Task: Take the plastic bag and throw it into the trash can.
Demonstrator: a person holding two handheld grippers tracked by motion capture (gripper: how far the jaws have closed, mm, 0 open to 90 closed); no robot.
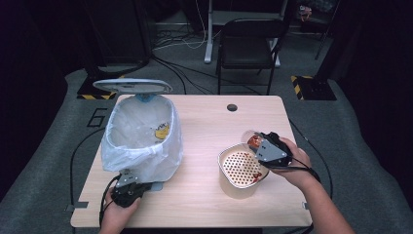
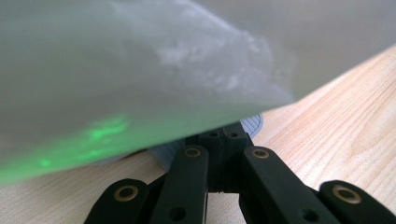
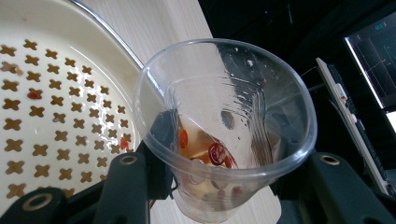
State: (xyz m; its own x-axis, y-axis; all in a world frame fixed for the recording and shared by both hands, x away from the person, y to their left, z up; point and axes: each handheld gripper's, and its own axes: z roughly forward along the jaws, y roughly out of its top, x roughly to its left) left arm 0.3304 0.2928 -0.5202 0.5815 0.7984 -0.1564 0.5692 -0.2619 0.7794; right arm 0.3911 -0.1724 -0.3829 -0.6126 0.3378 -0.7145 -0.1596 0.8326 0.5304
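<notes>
A: High view first. Right gripper [image 1: 263,145] clamps the cup [image 1: 251,140] at two o'clock of the strainer [image 1: 239,168]. Left gripper [image 1: 127,187] sits at six o'clock of the bin [image 1: 141,132], closed.

B: Left gripper view: pinned on the bin's base [image 2: 252,123] under the bag [image 2: 140,74]. Keep holding.

A: Right gripper view: cup [image 3: 224,130] squeezed, dregs inside, strainer [image 3: 60,102] at nine o'clock. Tip slowly over the holes, without crushing.

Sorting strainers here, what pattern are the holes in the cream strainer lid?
Small cross-shaped holes in rows across the strainer lid, clearest in the right gripper view.
</notes>
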